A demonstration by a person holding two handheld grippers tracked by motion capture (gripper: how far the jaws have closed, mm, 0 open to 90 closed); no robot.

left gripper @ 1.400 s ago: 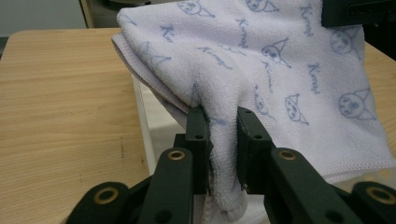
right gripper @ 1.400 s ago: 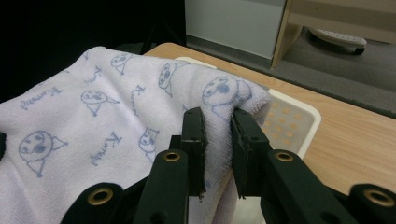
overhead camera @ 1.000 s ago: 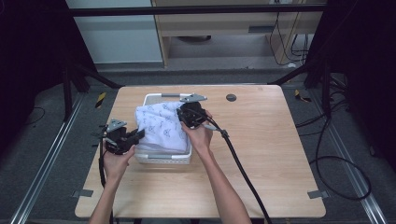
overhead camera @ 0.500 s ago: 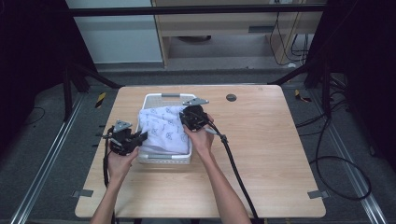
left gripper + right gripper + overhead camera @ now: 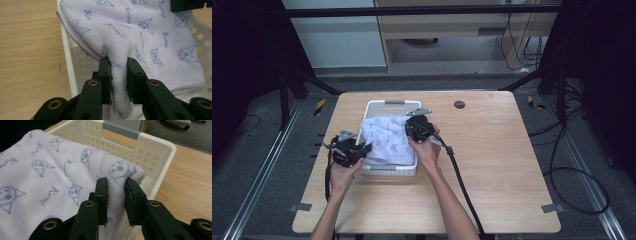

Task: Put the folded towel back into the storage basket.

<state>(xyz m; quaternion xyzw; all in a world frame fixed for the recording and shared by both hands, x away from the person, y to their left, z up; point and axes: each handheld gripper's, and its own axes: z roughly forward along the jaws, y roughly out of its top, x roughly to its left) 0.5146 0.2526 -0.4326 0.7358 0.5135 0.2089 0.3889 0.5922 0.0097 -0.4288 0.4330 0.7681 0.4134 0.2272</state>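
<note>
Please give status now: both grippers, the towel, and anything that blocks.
Left gripper and right gripper each pinch a towel fold, jaws just easing open. Towel lies over the basket. Nothing in the way.

Light wooden table [image 5: 492,165], rounded corners, plain grain, standing on grey floor [image 5: 257,165]. White perforated plastic basket [image 5: 384,106] sits directly on the top, at about 10 o'clock from table centre, long axis running 12 to 6, grey handle at its 12 o'clock end. Small dark round disc [image 5: 459,104] on the top at about 12 o'clock, near the far edge, well apart from basket. Black cable [image 5: 462,180] lies across the wood from centre toward 6 o'clock edge. Grey tabs at the near corners, 5 and 7 o'clock
</note>
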